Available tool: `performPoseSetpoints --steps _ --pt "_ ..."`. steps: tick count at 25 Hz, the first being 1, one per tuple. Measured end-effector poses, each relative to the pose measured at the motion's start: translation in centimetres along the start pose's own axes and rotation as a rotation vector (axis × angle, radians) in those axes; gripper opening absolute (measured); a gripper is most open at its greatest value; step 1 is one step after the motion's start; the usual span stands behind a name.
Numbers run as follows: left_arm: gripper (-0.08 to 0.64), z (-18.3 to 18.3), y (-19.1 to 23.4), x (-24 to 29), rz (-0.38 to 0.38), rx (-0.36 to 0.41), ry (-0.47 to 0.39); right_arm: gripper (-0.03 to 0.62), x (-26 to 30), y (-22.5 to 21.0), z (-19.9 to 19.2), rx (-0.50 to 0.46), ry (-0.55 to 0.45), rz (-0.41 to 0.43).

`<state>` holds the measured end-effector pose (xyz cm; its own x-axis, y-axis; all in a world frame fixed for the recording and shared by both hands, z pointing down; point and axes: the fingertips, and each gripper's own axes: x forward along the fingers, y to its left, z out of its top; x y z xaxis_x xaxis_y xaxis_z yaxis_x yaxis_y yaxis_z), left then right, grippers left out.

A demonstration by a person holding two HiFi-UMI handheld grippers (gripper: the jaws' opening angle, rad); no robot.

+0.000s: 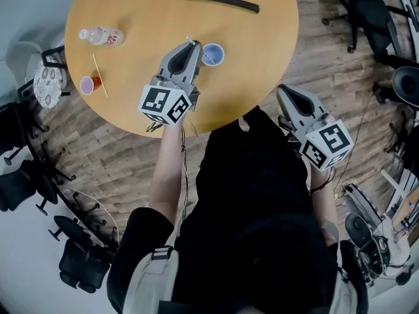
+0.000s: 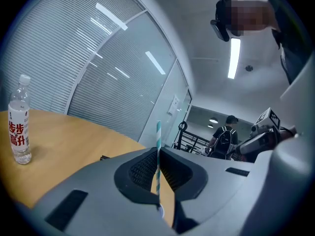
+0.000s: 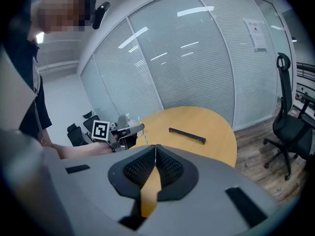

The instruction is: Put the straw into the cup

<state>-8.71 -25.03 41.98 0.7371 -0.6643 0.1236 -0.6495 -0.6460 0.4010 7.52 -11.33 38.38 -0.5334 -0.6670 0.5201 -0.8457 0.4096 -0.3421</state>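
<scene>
My left gripper [image 1: 193, 46] is shut on a teal-and-white striped straw [image 2: 158, 132], which stands upright between its jaws [image 2: 158, 156]. In the head view the thin straw [image 1: 200, 52] slants from the jaw tips toward the small blue cup [image 1: 213, 54], which stands upright on the round wooden table [image 1: 150, 18] just right of the tips. Whether the straw's lower end is inside the cup I cannot tell. My right gripper [image 1: 284, 91] hangs off the table's near edge, shut and empty, its pads [image 3: 147, 168] pressed together.
A clear water bottle [image 1: 101, 36] [image 2: 18, 122] lies on the table at the left. A red cup [image 1: 89, 84] lies on its side beside an orange stick [image 1: 99, 74]. A black bar [image 1: 221, 2] [image 3: 187, 134] rests at the far side. Office chairs [image 1: 366, 12] stand around.
</scene>
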Motion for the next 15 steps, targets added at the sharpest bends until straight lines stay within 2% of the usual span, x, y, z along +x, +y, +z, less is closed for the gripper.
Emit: performPoseSetpoints --steps 15 --pt "0.028 -4.0 1.7 1.9 0.029 0.030 0.048 0.018 -1.4 -0.6 -1.8 0.022 0.049 -0.041"
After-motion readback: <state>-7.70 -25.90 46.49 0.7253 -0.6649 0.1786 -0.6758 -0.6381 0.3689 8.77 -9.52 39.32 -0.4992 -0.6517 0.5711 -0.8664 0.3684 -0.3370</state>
